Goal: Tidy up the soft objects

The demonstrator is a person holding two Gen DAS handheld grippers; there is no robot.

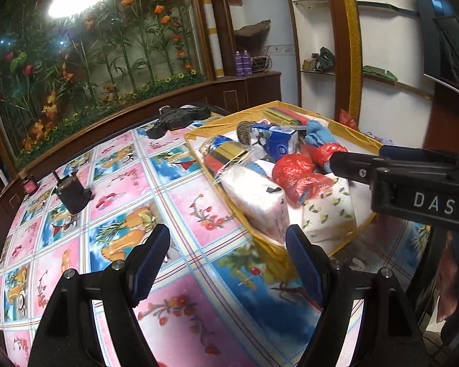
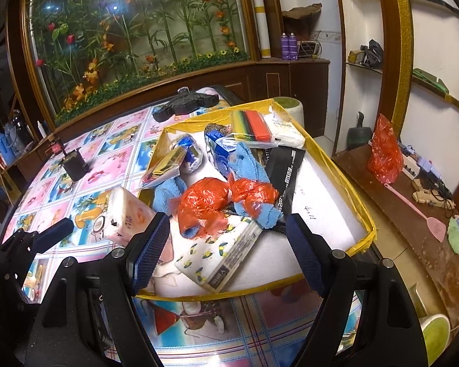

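Both my grippers are hovering with jaws spread and nothing between the pads: the left gripper over the patterned tablecloth beside the tray, the right gripper over the near end of the yellow-rimmed tray. The soft stuff is sitting piled in that tray: red plastic bags on top, a blue cloth, a lemon-print tissue pack. A pink-white tissue pack is leaning on the tray's left edge.

Bare tablecloth left of crowded tray — black holder there.
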